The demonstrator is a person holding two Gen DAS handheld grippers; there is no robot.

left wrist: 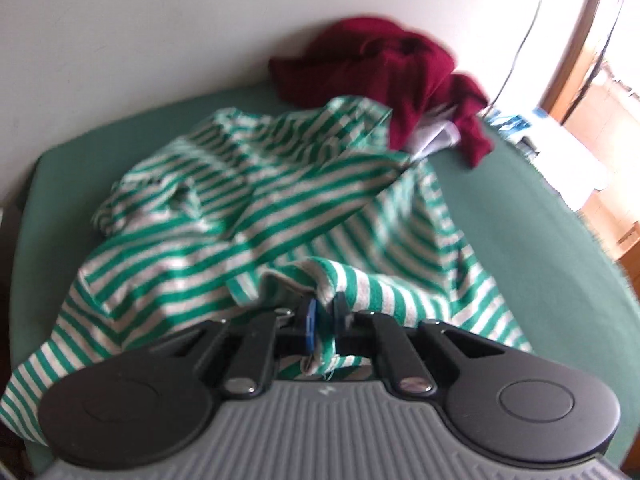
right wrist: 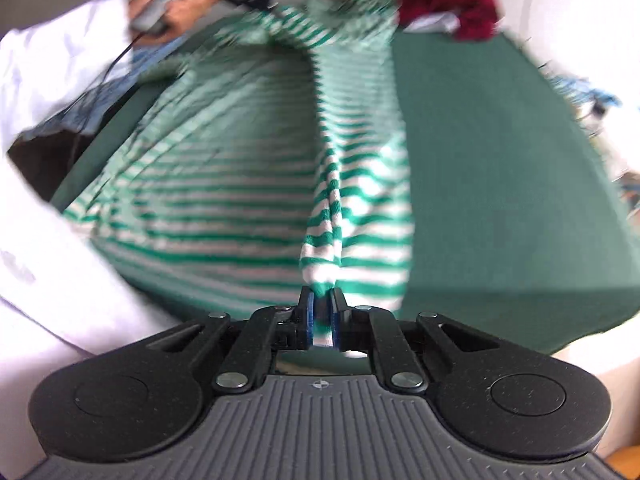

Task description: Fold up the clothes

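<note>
A green-and-white striped garment (left wrist: 248, 200) lies crumpled on a green-covered surface (left wrist: 520, 208). My left gripper (left wrist: 325, 308) is shut on a bunched edge of it, the cloth pinched between the blue pads. In the right wrist view the same striped garment (right wrist: 224, 184) stretches away from my right gripper (right wrist: 322, 300), which is shut on a gathered fold of it. At the top left of that view a hand (right wrist: 180, 4) holds the left gripper at the cloth's far end.
A dark red garment (left wrist: 384, 76) is heaped at the back by the white wall, also seen as a red heap (right wrist: 444, 0). White fabric of a person's sleeve (right wrist: 60, 240) fills the left side. The green surface's edge (right wrist: 520, 320) runs near right.
</note>
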